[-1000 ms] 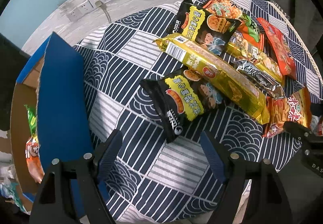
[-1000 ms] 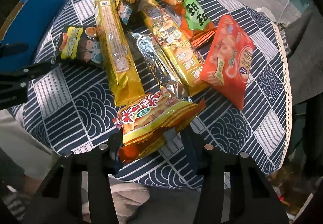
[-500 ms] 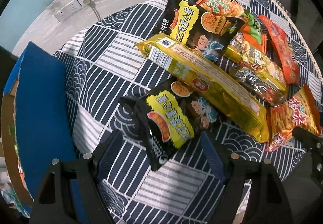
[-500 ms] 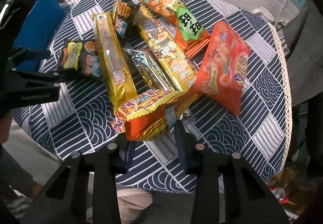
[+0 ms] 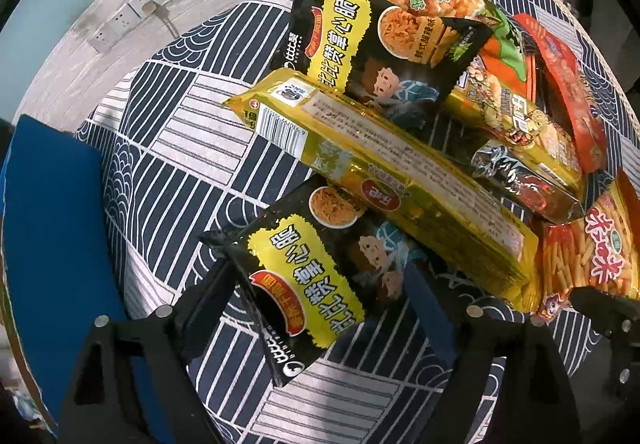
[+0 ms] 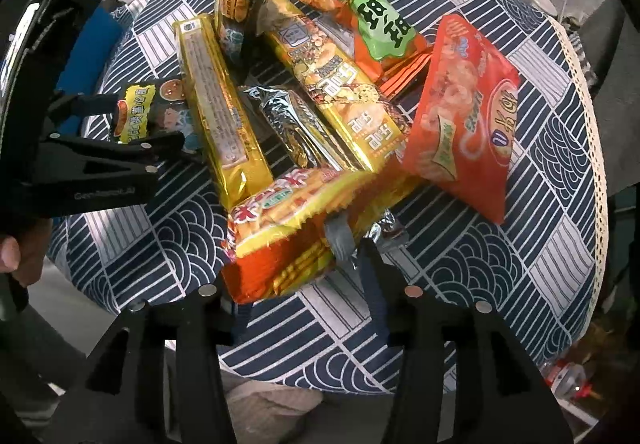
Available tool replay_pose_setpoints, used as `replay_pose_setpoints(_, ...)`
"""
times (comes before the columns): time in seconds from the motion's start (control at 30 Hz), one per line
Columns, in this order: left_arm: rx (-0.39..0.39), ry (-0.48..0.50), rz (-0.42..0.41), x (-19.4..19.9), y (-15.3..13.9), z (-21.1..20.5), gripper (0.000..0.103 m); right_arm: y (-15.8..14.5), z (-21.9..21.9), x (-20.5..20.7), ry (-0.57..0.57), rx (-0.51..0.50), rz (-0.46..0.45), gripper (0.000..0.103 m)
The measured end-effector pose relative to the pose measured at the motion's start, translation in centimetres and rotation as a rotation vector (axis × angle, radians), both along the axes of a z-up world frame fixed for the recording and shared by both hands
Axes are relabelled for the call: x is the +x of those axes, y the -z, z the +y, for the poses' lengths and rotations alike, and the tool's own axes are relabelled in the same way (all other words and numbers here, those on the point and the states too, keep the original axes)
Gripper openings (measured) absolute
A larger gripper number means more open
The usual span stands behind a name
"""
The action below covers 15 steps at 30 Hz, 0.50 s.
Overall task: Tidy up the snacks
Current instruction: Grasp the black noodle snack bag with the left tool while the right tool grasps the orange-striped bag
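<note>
While I work from afar, the biggest thing before me is the desk [image 5: 192, 148], its patterned cloth heaped with snacks. Left of the long gold packet [image 5: 384, 180], my landmark, stands a blue box [image 5: 56, 244]. Against that packet's near side lies the black noodle bag [image 5: 312, 276], between the wide-spread jaws of my left claw [image 5: 316, 308], which have just been opening and do not yet press it. Off the packet's right end, my right claw [image 6: 304, 276] has the orange stick-snack bag [image 6: 288, 220] nipped at its edge, jaws just widened. Both bags look light, crinkly and slippery, their contents brittle; I would pinch gently across the middle or take the sealed seam.
</note>
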<state>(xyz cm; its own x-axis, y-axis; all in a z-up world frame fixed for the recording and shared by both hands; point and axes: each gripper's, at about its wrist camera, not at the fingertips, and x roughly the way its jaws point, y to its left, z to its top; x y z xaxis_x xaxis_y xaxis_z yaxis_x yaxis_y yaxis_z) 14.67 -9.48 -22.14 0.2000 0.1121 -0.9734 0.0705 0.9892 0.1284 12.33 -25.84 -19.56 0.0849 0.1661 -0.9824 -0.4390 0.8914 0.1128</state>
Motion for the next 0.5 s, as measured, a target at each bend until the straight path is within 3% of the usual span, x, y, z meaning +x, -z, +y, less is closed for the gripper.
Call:
replay_pose_setpoints(0.23, -0.009, 0.025, -0.021, -0.1, 0.5, -0.1, 0.088, 0.1, 0.3, 0.4, 0.000, 0.000, 0.001, 0.055)
replay_pose_setpoints(0.37, -0.025, 0.034, -0.050, -0.8, -0.4, 0.0, 0.067, -0.2, 0.9, 0.6, -0.013, -0.011, -0.018, 0.055)
replay_pose_setpoints(0.47, -0.064, 0.026, -0.047, -1.3, -1.1, 0.4, 0.061, -0.3, 1.1, 0.8, -0.010, -0.007, -0.024, 0.055)
replay_pose_setpoints(0.5, -0.071, 0.021, -0.043, -1.6, -1.2, 0.4, 0.054, -0.4, 1.1, 0.8, -0.010, -0.008, -0.028, 0.054)
